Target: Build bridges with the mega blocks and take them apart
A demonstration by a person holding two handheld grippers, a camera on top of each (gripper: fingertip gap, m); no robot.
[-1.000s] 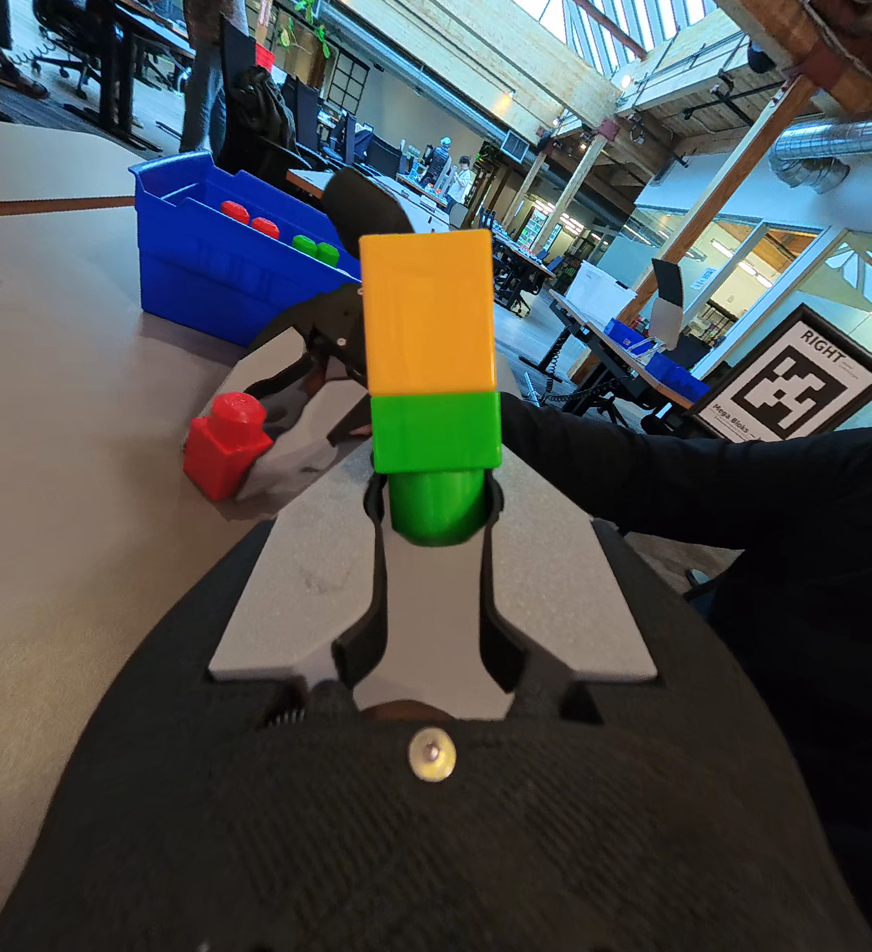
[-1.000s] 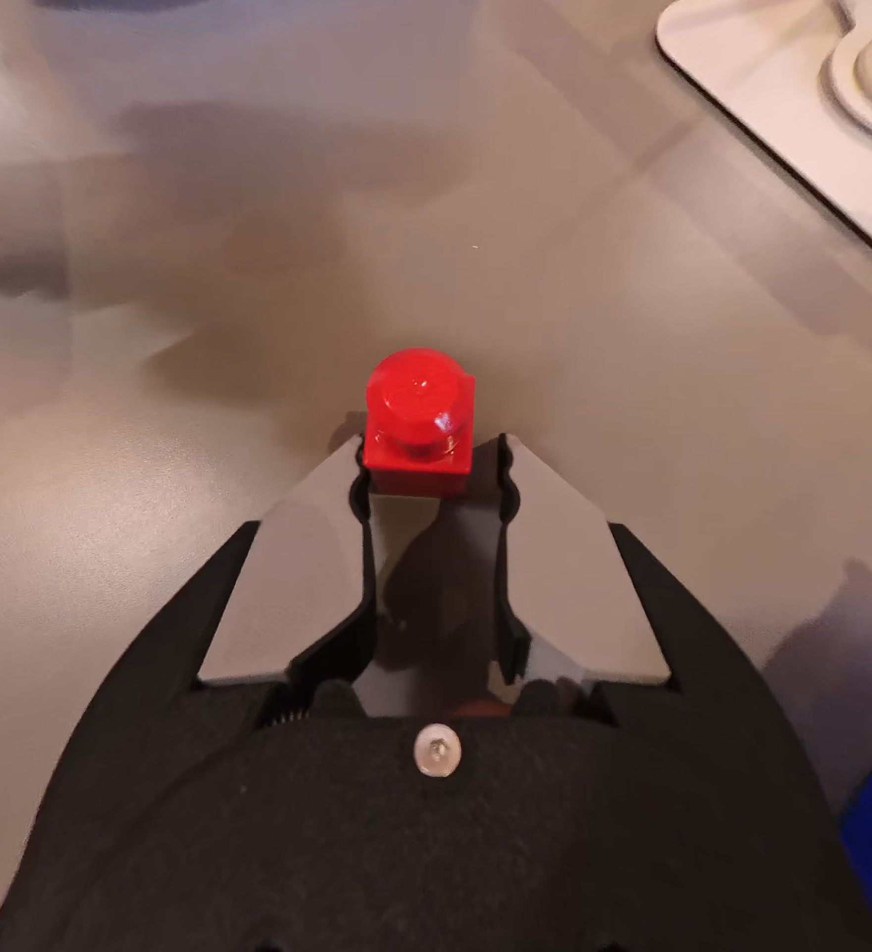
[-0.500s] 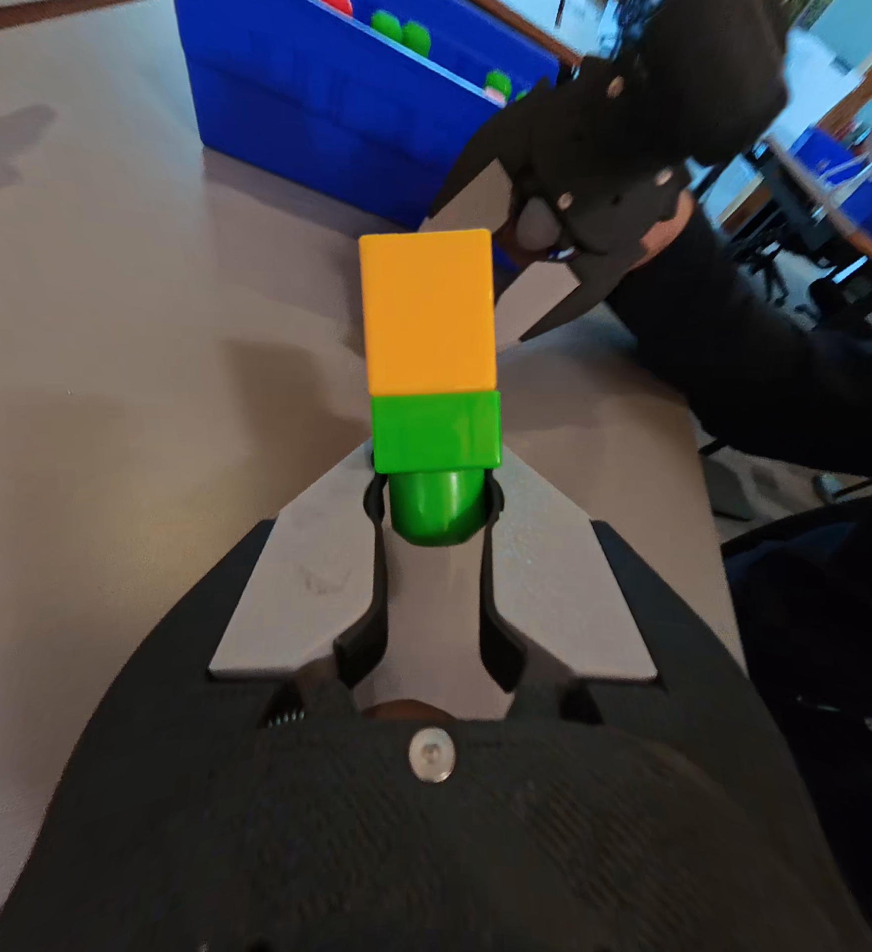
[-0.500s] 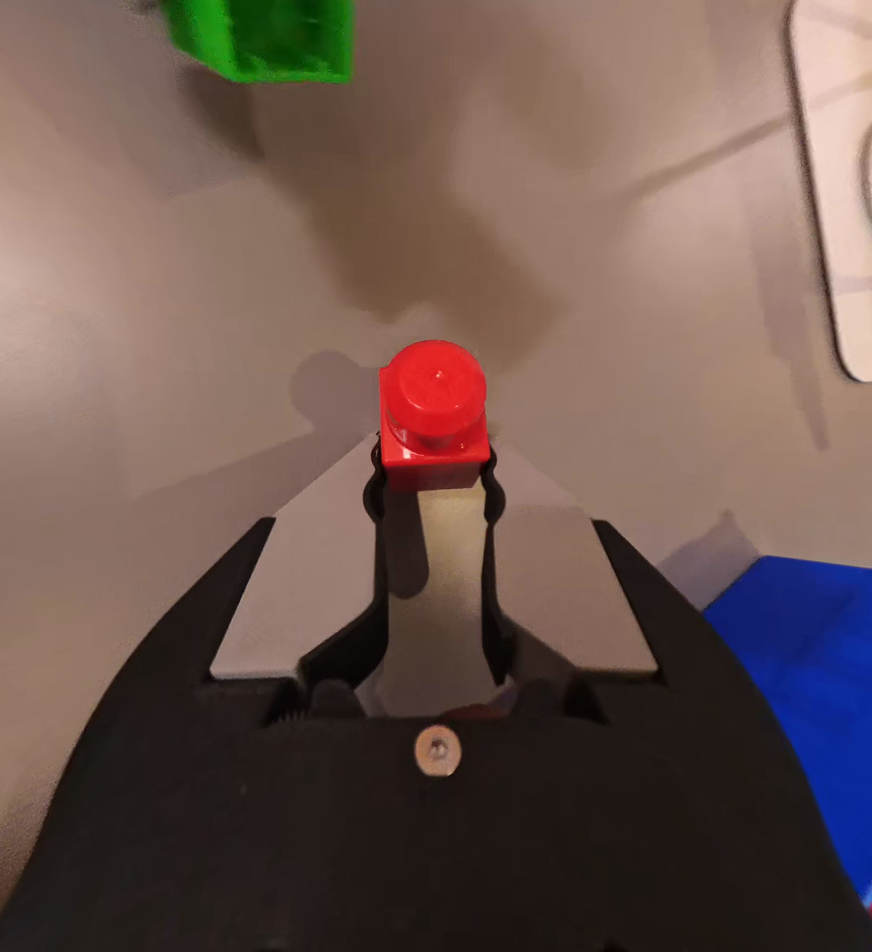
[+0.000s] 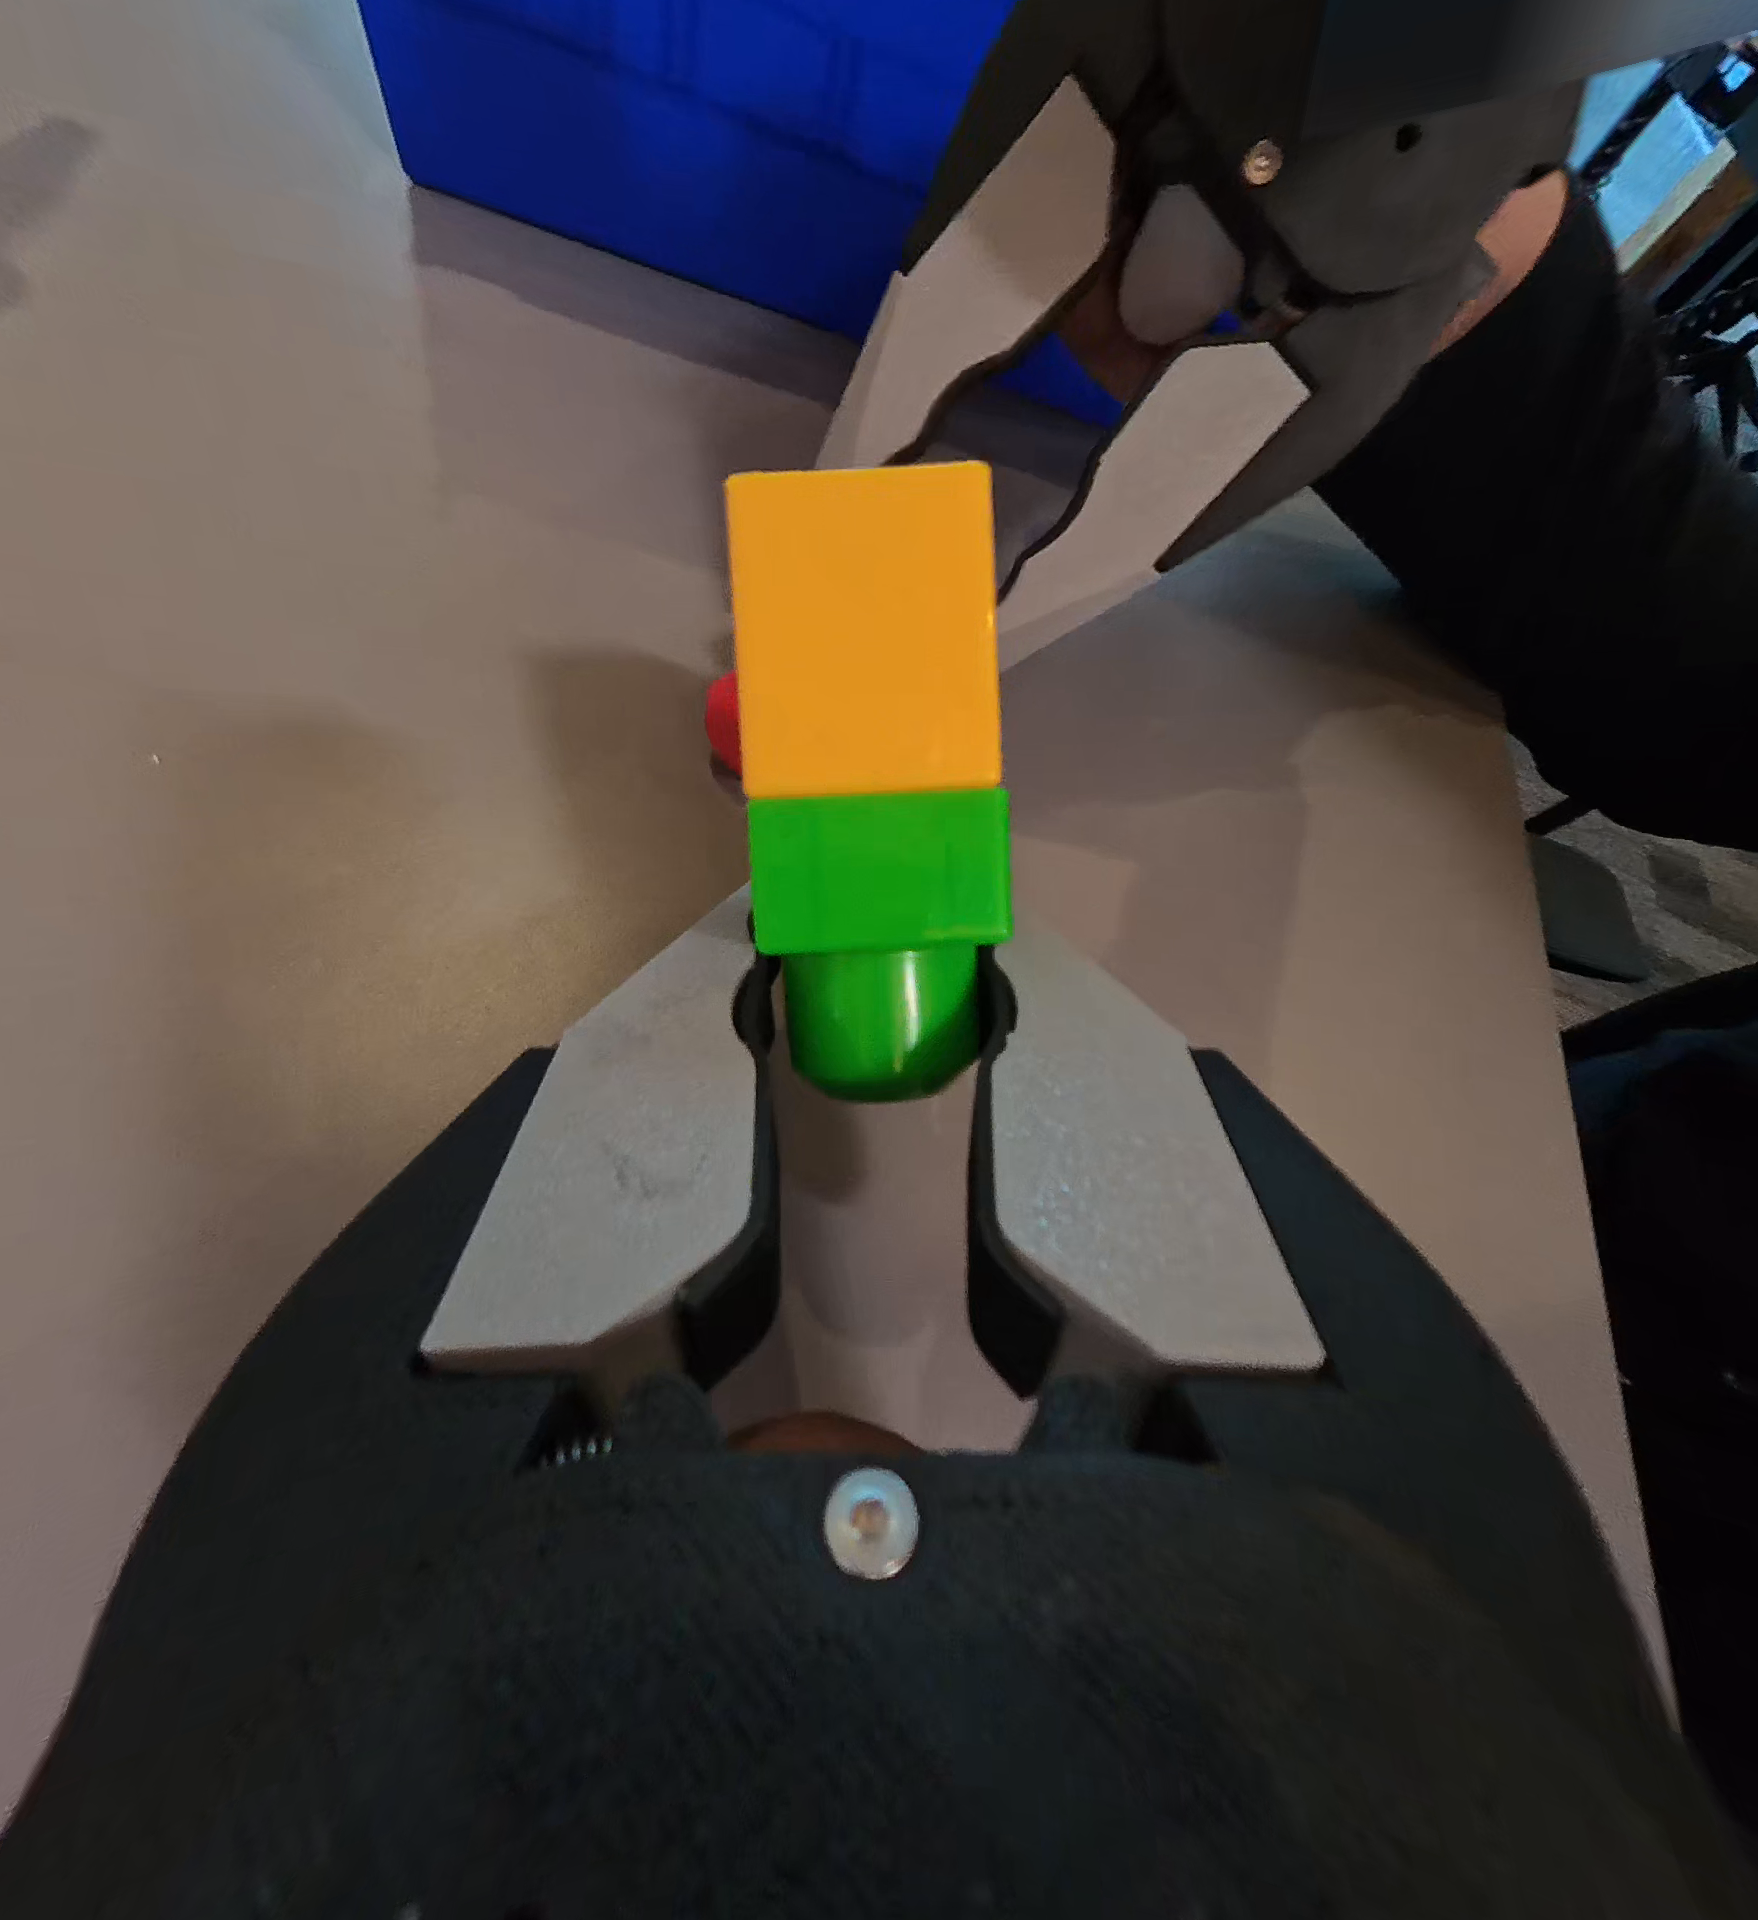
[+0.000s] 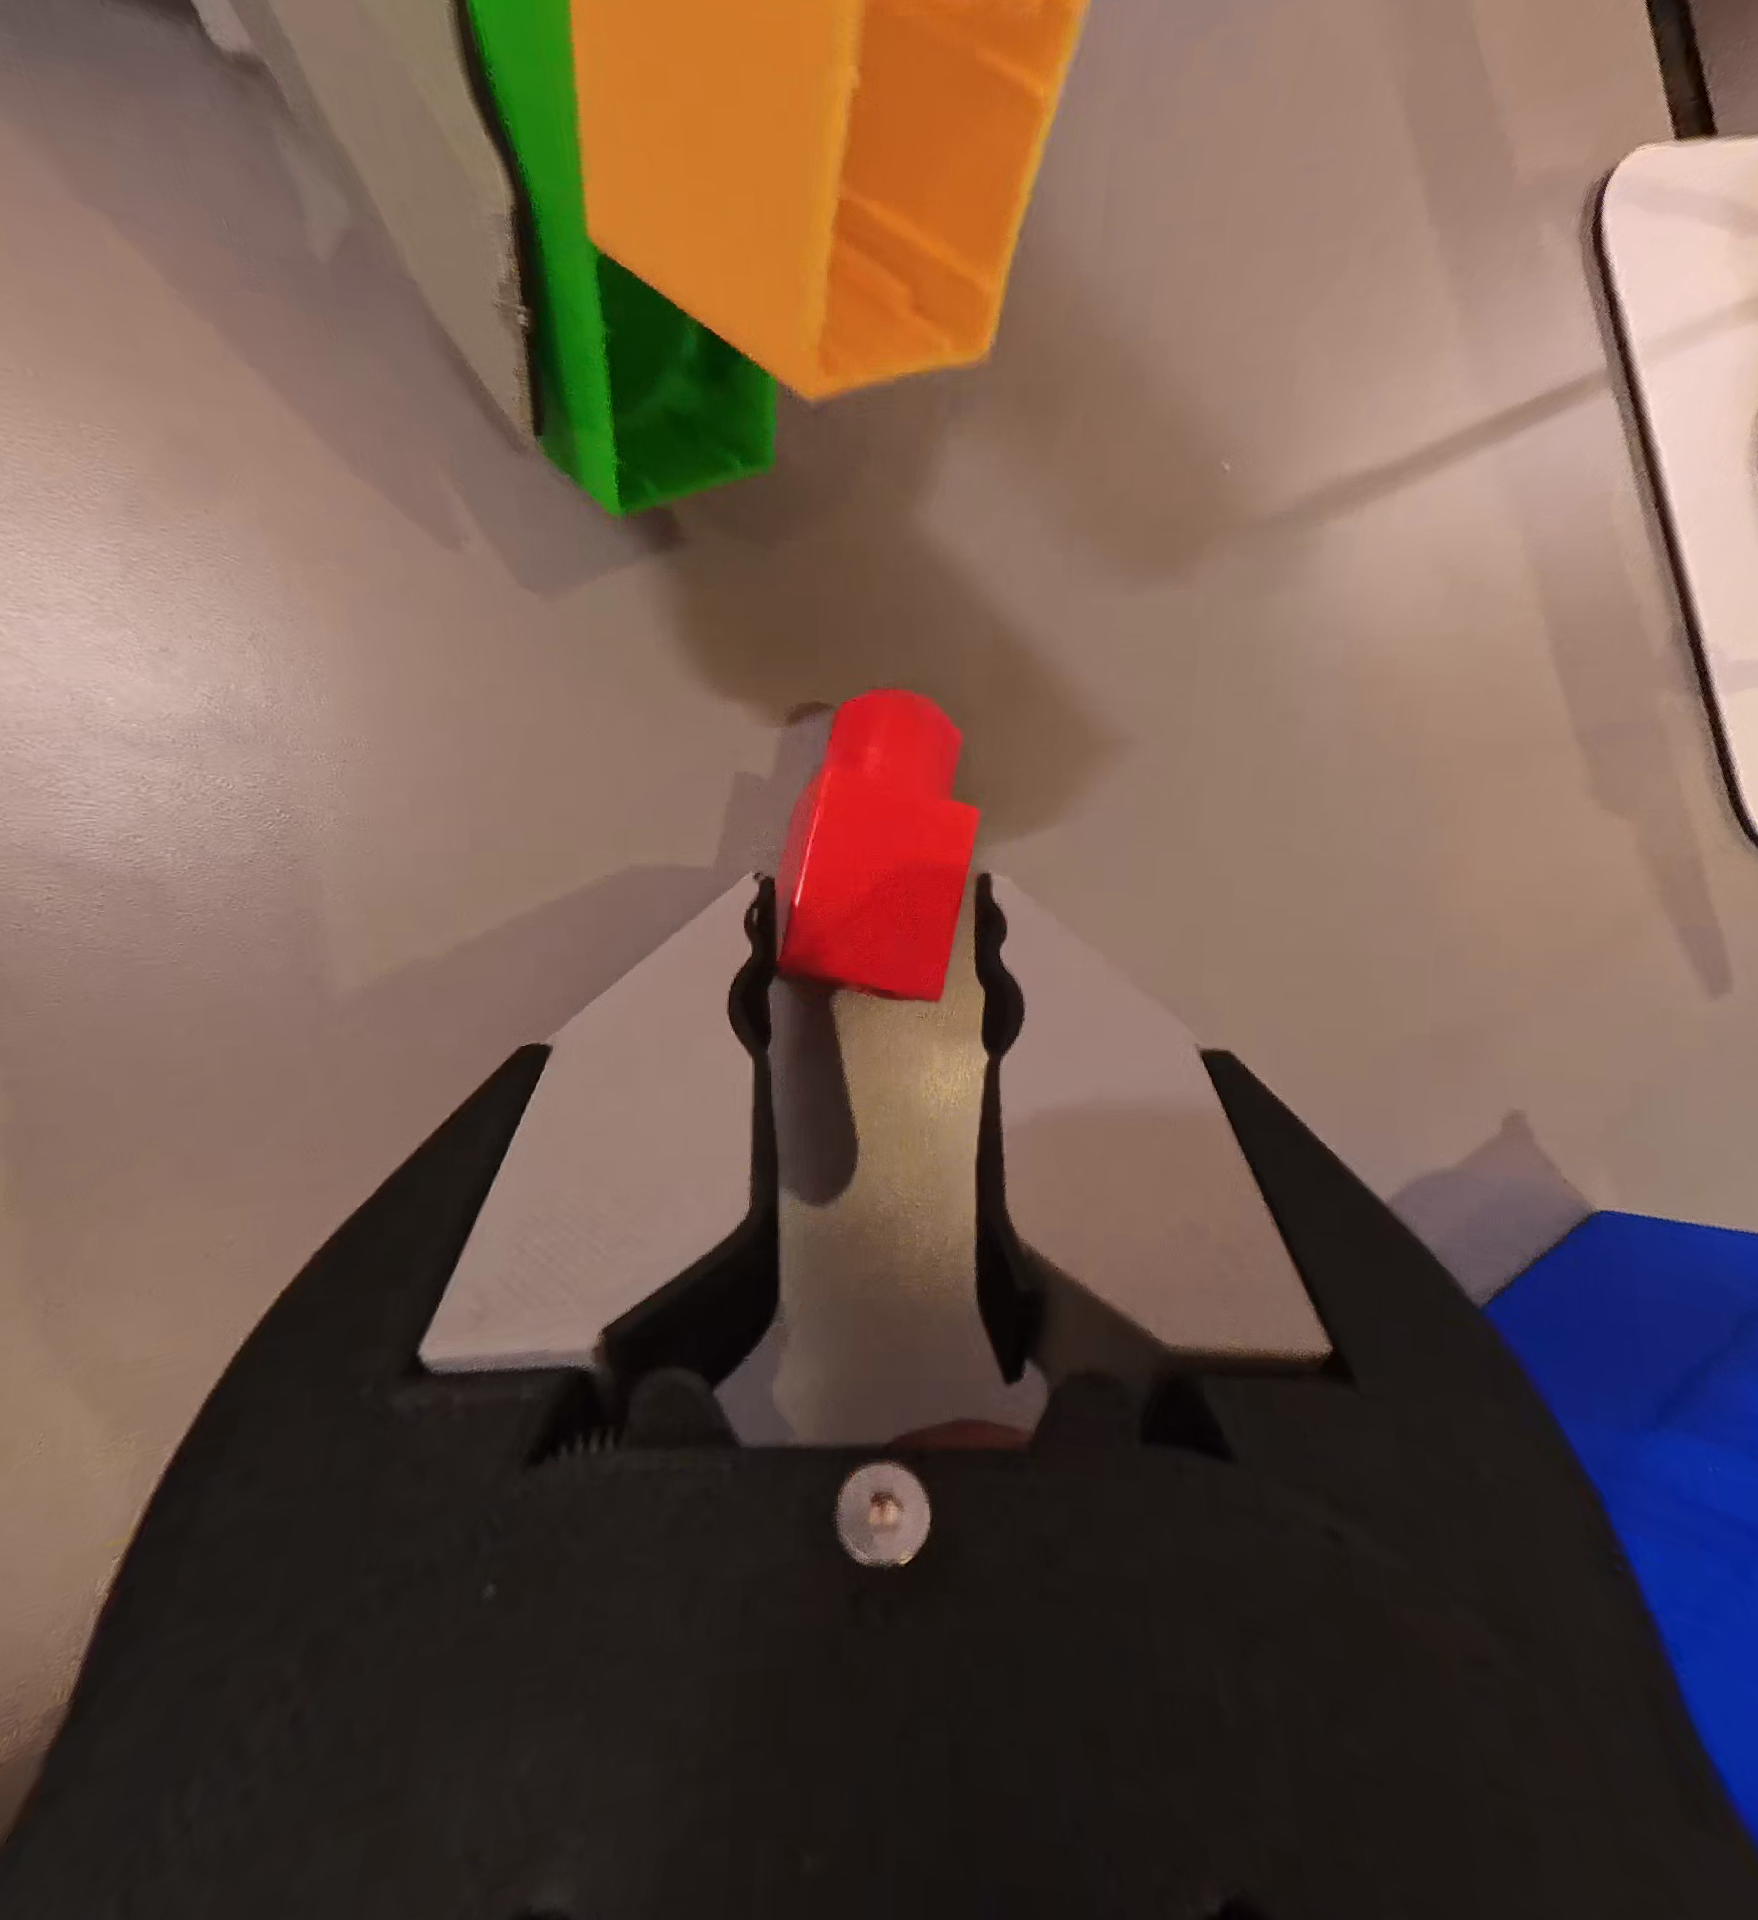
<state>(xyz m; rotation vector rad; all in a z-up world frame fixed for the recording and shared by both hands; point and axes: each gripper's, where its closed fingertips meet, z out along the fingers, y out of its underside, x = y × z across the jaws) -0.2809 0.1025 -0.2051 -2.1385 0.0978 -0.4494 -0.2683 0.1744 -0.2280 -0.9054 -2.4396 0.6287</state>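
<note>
The right gripper (image 6: 880, 935), its fingers clamped on the red block (image 6: 875, 894), has lifted it off the tabletop (image 6: 231, 727) toward the orange-and-green stack (image 5: 870, 707) at twelve o'clock, gripped by the left gripper (image 5: 880, 1013), so joining seems imminent.

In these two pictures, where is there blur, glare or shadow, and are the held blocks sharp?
Left wrist view: the green block and orange block are sharp, with a small glare streak on the green stud; the right gripper behind is slightly soft. Right wrist view: the red block is fairly sharp and throws a dark shadow on the table; the top edge is blurred.
</note>
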